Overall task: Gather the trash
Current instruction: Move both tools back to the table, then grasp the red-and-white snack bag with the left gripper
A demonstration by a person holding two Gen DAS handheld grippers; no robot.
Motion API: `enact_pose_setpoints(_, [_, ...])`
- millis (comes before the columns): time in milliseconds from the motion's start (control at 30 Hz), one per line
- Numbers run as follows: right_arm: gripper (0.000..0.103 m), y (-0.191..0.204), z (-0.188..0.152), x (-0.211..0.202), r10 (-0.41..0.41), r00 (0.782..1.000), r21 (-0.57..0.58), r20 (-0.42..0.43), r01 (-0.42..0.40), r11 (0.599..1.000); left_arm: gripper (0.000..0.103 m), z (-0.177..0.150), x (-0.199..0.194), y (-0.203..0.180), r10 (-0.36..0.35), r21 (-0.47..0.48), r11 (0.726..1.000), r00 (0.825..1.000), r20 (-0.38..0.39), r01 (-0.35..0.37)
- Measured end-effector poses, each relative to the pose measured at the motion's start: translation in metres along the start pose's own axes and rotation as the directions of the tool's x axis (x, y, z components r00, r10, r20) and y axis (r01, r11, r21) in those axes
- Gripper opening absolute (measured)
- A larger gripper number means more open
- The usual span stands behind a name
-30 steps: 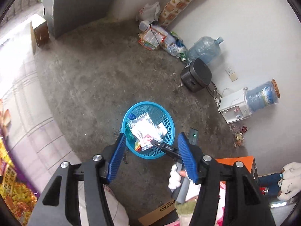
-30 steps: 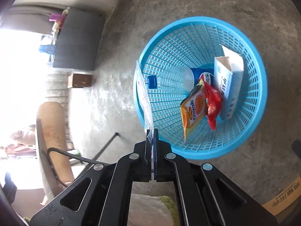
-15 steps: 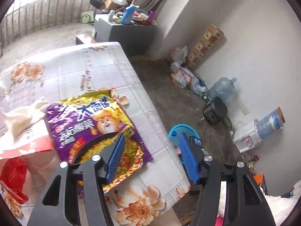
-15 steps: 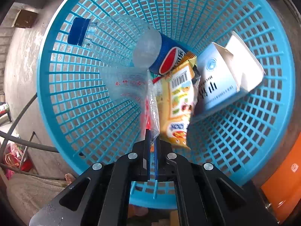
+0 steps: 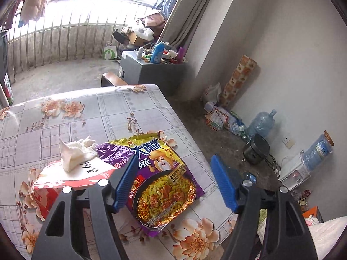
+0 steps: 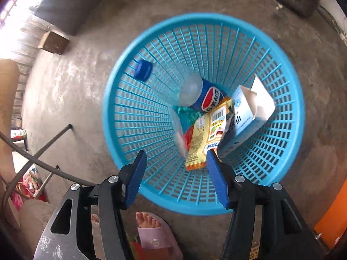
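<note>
The right tongs (image 6: 175,173) hang above a round blue plastic mesh basket (image 6: 288,117) on the concrete floor (image 6: 76,91), their jaws just opened with nothing between them. Ahead of them inside lie a yellow snack wrapper (image 6: 206,138), a clear plastic bag (image 6: 179,134), a clear blue-capped cola bottle (image 6: 195,91) and a pale blue carton (image 6: 245,117).

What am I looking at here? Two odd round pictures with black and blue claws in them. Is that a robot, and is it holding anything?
No robot: a person holds a hand gripper in each hand, each with a wide-angle camera.

The left gripper hovers open over a table with a purple noodle packet, a red and white packet and a crumpled tissue.

The right gripper looks down into a blue basket on the floor, holding a bottle, wrappers and a carton. Its jaws have just opened; nothing is between them.
</note>
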State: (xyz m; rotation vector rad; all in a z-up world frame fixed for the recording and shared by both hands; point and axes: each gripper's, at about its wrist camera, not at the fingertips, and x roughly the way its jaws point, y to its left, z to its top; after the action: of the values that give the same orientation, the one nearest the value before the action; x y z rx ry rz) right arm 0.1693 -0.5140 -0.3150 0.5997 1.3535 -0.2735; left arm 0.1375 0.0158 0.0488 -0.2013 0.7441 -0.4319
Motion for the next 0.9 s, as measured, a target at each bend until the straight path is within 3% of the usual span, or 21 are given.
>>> enact_pose_setpoints(133, [0.057, 0.0, -0.01, -0.057, 0.006, 0.99, -0.006, 0.143, -0.005, 1.0, 0.068, -0.005, -0.012, 0.004, -0.035, 0.002, 0.999, 0.999, 0.041, 0.035])
enact_pose_setpoints(233, [0.057, 0.019, -0.027, -0.113, 0.038, 0.96, -0.042, 0.277, -0.027, 0.999, 0.068, -0.01, -0.032, 0.01, -0.048, 0.007, 0.999, 0.993, 0.104, 0.048])
enact_pose_setpoints(333, [0.059, 0.069, -0.05, -0.17, 0.113, 0.899, -0.141, 0.423, -0.058, 0.988, 0.072, -0.016, -0.06, 0.019, -0.028, 0.027, 0.999, 0.982, 0.188, 0.023])
enact_pose_setpoints(433, [0.08, 0.114, -0.083, -0.219, 0.22, 0.821, -0.244, 0.527, -0.101, 0.964, 0.074, -0.024, -0.083, 0.032, -0.009, 0.024, 1.0, 0.968, 0.249, 0.003])
enact_pose_setpoints(467, [0.082, 0.131, -0.092, -0.236, 0.245, 0.792, -0.278, 0.56, -0.1, 0.955, 0.075, -0.027, -0.09, 0.038, 0.001, 0.021, 1.0, 0.964, 0.264, -0.006])
enact_pose_setpoints(533, [0.085, 0.159, -0.116, -0.262, 0.323, 0.737, -0.355, 0.594, -0.121, 0.927, 0.075, -0.036, -0.098, 0.047, 0.029, 0.015, 0.999, 0.961, 0.276, -0.035])
enact_pose_setpoints(633, [0.085, 0.201, -0.147, -0.281, 0.437, 0.692, -0.462, 0.574, -0.167, 0.871, 0.075, -0.053, -0.1, 0.062, 0.069, -0.011, 0.998, 0.963, 0.26, -0.068])
enact_pose_setpoints(767, [0.085, 0.249, -0.179, -0.273, 0.561, 0.684, -0.558, 0.467, -0.265, 0.787, 0.075, -0.078, -0.094, 0.078, 0.104, -0.06, 0.994, 0.971, 0.217, -0.093])
enact_pose_setpoints(900, [0.085, 0.304, -0.2, -0.253, 0.62, 0.713, -0.636, 0.328, -0.318, 0.703, 0.075, -0.099, -0.084, 0.087, 0.142, -0.062, 0.989, 0.972, 0.19, -0.132])
